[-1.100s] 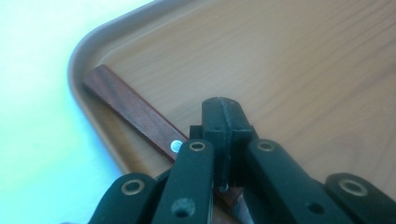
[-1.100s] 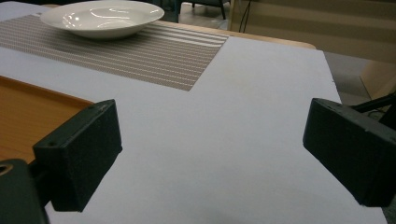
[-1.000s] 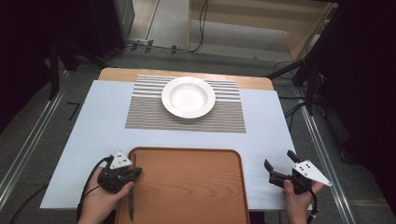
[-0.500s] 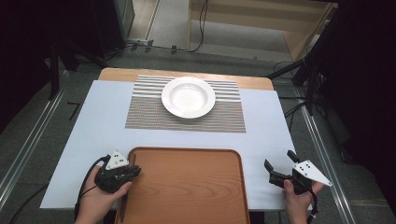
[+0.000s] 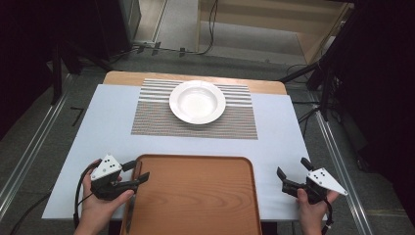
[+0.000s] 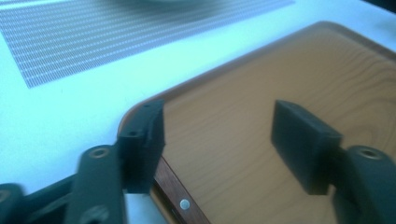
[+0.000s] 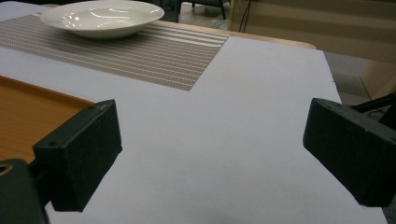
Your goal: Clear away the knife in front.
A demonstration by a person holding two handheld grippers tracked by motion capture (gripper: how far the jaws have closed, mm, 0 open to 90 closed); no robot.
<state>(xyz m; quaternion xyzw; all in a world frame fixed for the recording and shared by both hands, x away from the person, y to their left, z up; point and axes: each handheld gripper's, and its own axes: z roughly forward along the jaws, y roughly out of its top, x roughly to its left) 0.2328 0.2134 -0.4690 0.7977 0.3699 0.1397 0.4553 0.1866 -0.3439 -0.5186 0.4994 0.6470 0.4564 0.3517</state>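
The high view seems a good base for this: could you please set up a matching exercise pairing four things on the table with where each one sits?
Things:
1. white bowl
2. wooden tray
3. left gripper
4. right gripper

Places:
A. over the tray's left rim, jaws apart
B. on the striped placemat, far side of the table
C. over bare tabletop right of the tray, jaws apart
D. at the near edge, between the two hands

Pairs: 1-B, 2-D, 3-A, 4-C
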